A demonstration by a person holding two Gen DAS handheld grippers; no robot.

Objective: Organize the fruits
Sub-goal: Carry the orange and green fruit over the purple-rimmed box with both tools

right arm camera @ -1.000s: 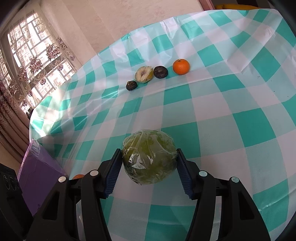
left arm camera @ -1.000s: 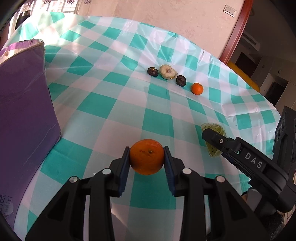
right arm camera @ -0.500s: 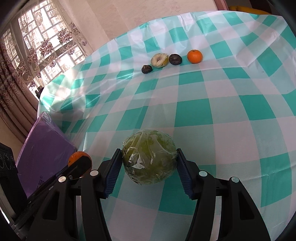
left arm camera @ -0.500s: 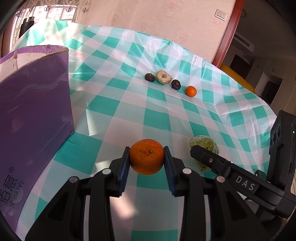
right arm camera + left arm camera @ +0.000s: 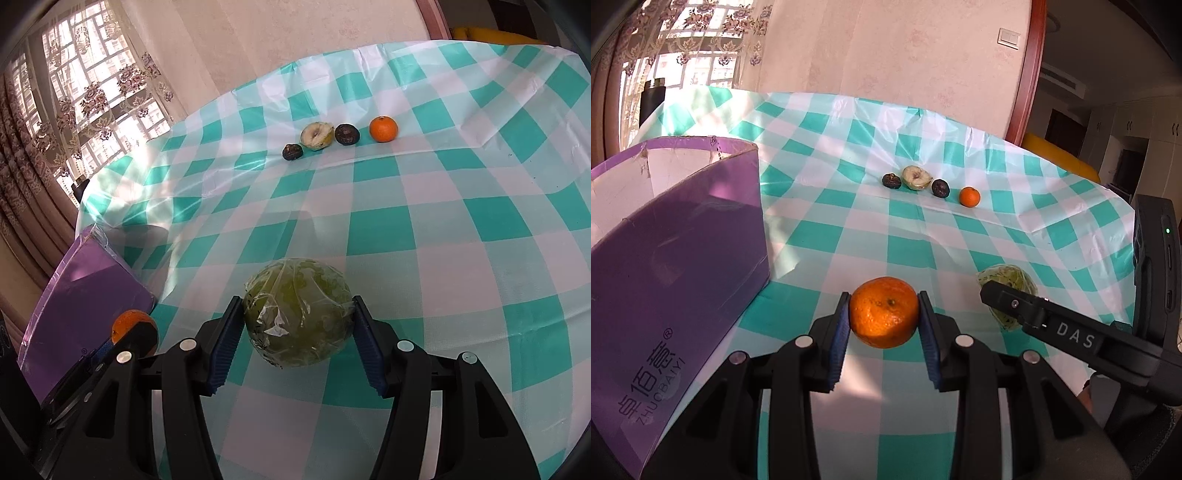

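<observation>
My left gripper (image 5: 883,312) is shut on an orange (image 5: 884,312) and holds it above the checked tablecloth, just right of the purple box (image 5: 676,251). My right gripper (image 5: 298,325) is shut on a green fruit wrapped in plastic film (image 5: 298,312). That fruit also shows in the left wrist view (image 5: 1008,282), right of the orange. A row of fruit lies at the far side: a dark fruit (image 5: 891,181), a cut pale fruit (image 5: 916,177), another dark fruit (image 5: 940,187) and a small orange (image 5: 969,196).
The open purple box stands at the left, also in the right wrist view (image 5: 81,295). The teal and white checked cloth (image 5: 886,229) covers the round table. A wall and a curtained window lie beyond the far edge.
Both grippers have pulled back and risen with their fruit still held. The row of fruit looks farther away, and the purple box shows its open top.
</observation>
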